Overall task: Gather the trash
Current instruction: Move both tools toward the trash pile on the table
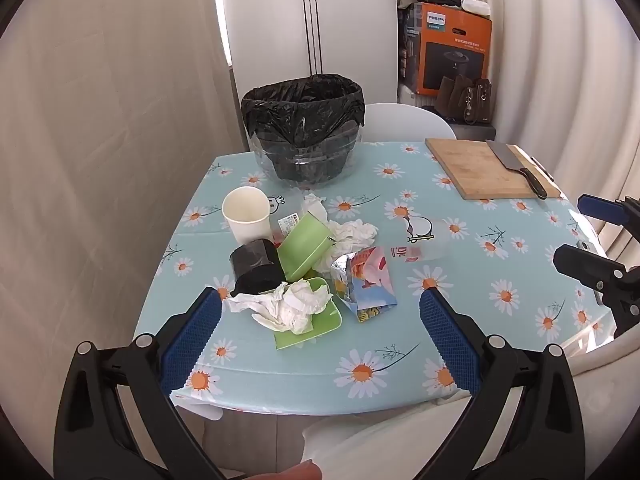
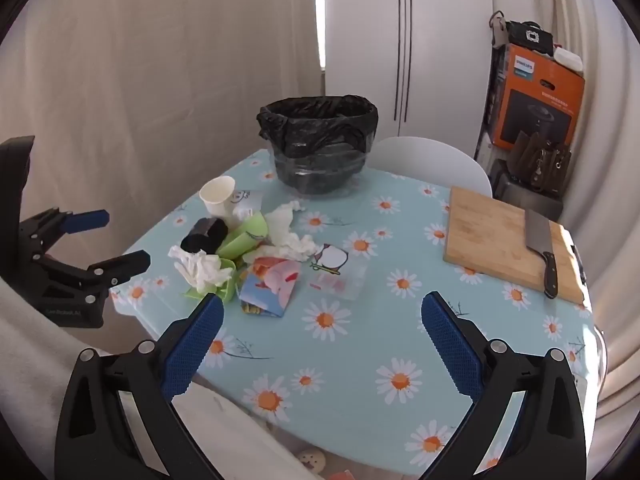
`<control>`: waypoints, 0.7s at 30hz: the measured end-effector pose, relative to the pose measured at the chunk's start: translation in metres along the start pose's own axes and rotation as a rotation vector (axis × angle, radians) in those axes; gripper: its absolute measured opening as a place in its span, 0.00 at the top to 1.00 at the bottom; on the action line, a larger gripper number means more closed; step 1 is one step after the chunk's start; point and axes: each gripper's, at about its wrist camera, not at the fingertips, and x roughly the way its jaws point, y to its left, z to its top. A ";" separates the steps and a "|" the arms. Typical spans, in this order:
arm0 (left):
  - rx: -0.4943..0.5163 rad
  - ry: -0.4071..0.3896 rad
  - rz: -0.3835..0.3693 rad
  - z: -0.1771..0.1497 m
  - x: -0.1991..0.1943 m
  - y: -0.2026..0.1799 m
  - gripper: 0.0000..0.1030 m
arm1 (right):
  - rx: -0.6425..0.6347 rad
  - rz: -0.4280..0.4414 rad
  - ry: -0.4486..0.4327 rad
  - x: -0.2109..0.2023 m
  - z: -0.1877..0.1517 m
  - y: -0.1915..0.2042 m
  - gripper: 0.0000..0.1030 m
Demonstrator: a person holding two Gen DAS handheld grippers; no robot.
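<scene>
A pile of trash lies on the daisy tablecloth: a white paper cup (image 1: 246, 214), a black roll (image 1: 256, 266), green paper boxes (image 1: 306, 246), crumpled tissues (image 1: 288, 306), a colourful snack wrapper (image 1: 366, 282) and a clear plastic bag (image 1: 416, 242). A bin lined with a black bag (image 1: 304, 128) stands at the table's far side. My left gripper (image 1: 320, 312) is open and empty, just short of the tissues. My right gripper (image 2: 322, 316) is open and empty above the table's front, right of the wrapper (image 2: 270, 284). The pile (image 2: 204, 266) and bin (image 2: 318, 144) also show in the right wrist view.
A wooden cutting board (image 1: 486, 168) with a cleaver (image 1: 516, 168) lies at the table's far right. A white chair (image 1: 404, 122) stands behind the table. Boxes and bags (image 1: 452, 52) are stacked in the back corner. Curtains hang on both sides.
</scene>
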 end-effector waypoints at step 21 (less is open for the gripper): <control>0.008 0.003 -0.008 0.002 0.003 -0.007 0.06 | -0.033 -0.011 -0.018 -0.002 -0.003 -0.004 0.08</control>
